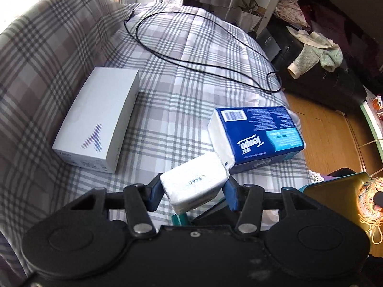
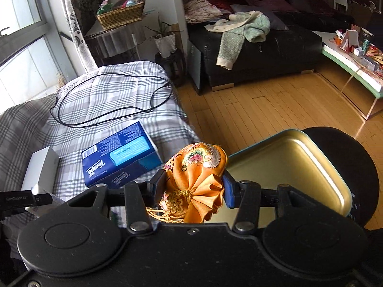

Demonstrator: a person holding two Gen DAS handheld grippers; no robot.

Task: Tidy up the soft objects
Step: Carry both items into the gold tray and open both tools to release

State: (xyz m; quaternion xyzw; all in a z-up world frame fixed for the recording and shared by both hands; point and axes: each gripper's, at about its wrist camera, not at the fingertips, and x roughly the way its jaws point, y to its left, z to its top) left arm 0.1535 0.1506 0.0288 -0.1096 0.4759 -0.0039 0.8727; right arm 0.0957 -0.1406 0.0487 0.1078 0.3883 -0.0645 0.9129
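My left gripper (image 1: 192, 189) is shut on a small white tissue pack (image 1: 194, 186), held above the plaid-covered seat (image 1: 155, 110). A blue Tempo tissue pack (image 1: 258, 136) lies on the plaid cover just beyond it, and shows in the right wrist view (image 2: 119, 153) too. My right gripper (image 2: 191, 189) is shut on an orange embroidered drawstring pouch (image 2: 195, 181), held beside an open gold-lined tin (image 2: 294, 169). That tin's corner (image 1: 335, 186) and the pouch (image 1: 368, 196) show at the right edge of the left wrist view.
A white box (image 1: 100, 119) lies at the left on the plaid cover, with a black cable (image 1: 203, 64) looped behind it. A black sofa with clothes (image 2: 251, 40), a wood floor (image 2: 263, 110) and a cluttered low table (image 2: 354, 55) lie to the right.
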